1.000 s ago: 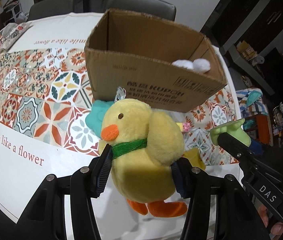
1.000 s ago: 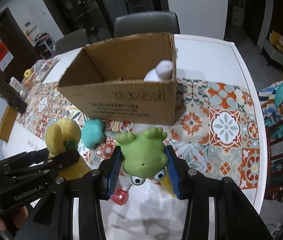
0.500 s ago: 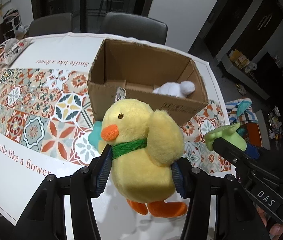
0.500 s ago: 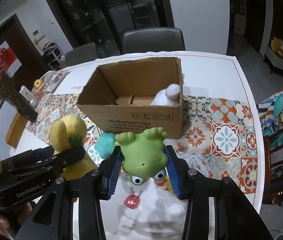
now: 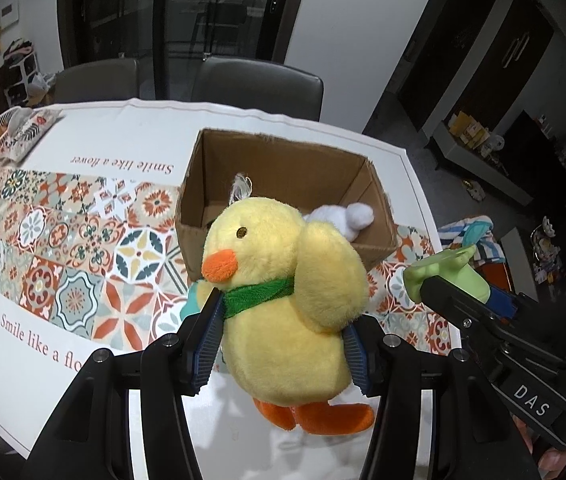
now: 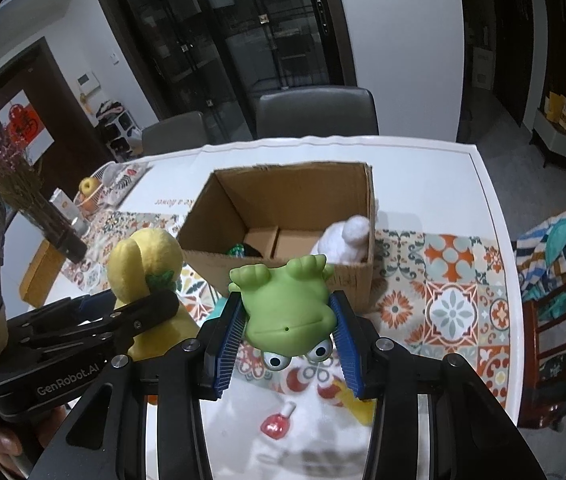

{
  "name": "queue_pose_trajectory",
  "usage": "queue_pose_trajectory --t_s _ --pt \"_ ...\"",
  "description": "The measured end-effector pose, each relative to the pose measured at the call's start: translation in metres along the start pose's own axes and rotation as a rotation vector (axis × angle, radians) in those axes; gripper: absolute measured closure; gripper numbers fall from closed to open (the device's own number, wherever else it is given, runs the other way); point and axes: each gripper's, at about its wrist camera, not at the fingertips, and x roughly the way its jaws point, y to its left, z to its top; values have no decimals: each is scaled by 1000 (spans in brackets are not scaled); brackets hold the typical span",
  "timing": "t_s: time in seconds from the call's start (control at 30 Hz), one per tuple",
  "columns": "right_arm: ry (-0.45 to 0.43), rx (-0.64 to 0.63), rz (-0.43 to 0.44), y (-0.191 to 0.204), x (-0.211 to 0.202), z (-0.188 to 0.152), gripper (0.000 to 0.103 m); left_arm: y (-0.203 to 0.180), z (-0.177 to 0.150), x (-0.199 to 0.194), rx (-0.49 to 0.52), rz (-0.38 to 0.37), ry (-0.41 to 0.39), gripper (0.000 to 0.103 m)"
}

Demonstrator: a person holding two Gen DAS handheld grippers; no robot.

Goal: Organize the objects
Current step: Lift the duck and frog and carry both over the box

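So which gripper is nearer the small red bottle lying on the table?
Right. The right gripper, shut on the green frog, hangs just above the red bottle. The left gripper, holding the yellow duck, is off to its left.

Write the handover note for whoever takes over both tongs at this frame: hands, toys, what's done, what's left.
Left tongs: shut on the yellow duck plush, held above the table.
Right tongs: shut on the green frog toy, upside down, also off the table.
Cardboard box: open, just ahead of both; a white plush already lies inside.
Left: drop duck and frog into the box, then collect the small red bottle and the teal toy on the table.
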Motion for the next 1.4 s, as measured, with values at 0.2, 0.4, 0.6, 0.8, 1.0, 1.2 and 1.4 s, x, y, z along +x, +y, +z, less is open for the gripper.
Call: queue_pose_trajectory --t_s 0.2,0.4,0.6,0.8,1.0,1.2,1.4 --pt "-34 10 1 4 -2 12 60 -2 15 -7 8 2 -32 50" --pt "-58 26 2 6 0 24 60 -2 30 -10 10 -1 -55 50" --pt "-77 42 -8 6 5 40 60 -2 48 -6 18 8 -64 50" --pt "-74 78 -12 1 15 56 60 -1 63 4 16 25 -65 50" --pt "-71 114 -17 -3 26 67 60 -1 78 15 21 36 -61 50" --pt "-54 144 -28 -10 43 79 60 0 94 31 32 55 -50 50" --pt "-25 183 -44 -18 65 89 60 5 106 52 18 74 -24 49"
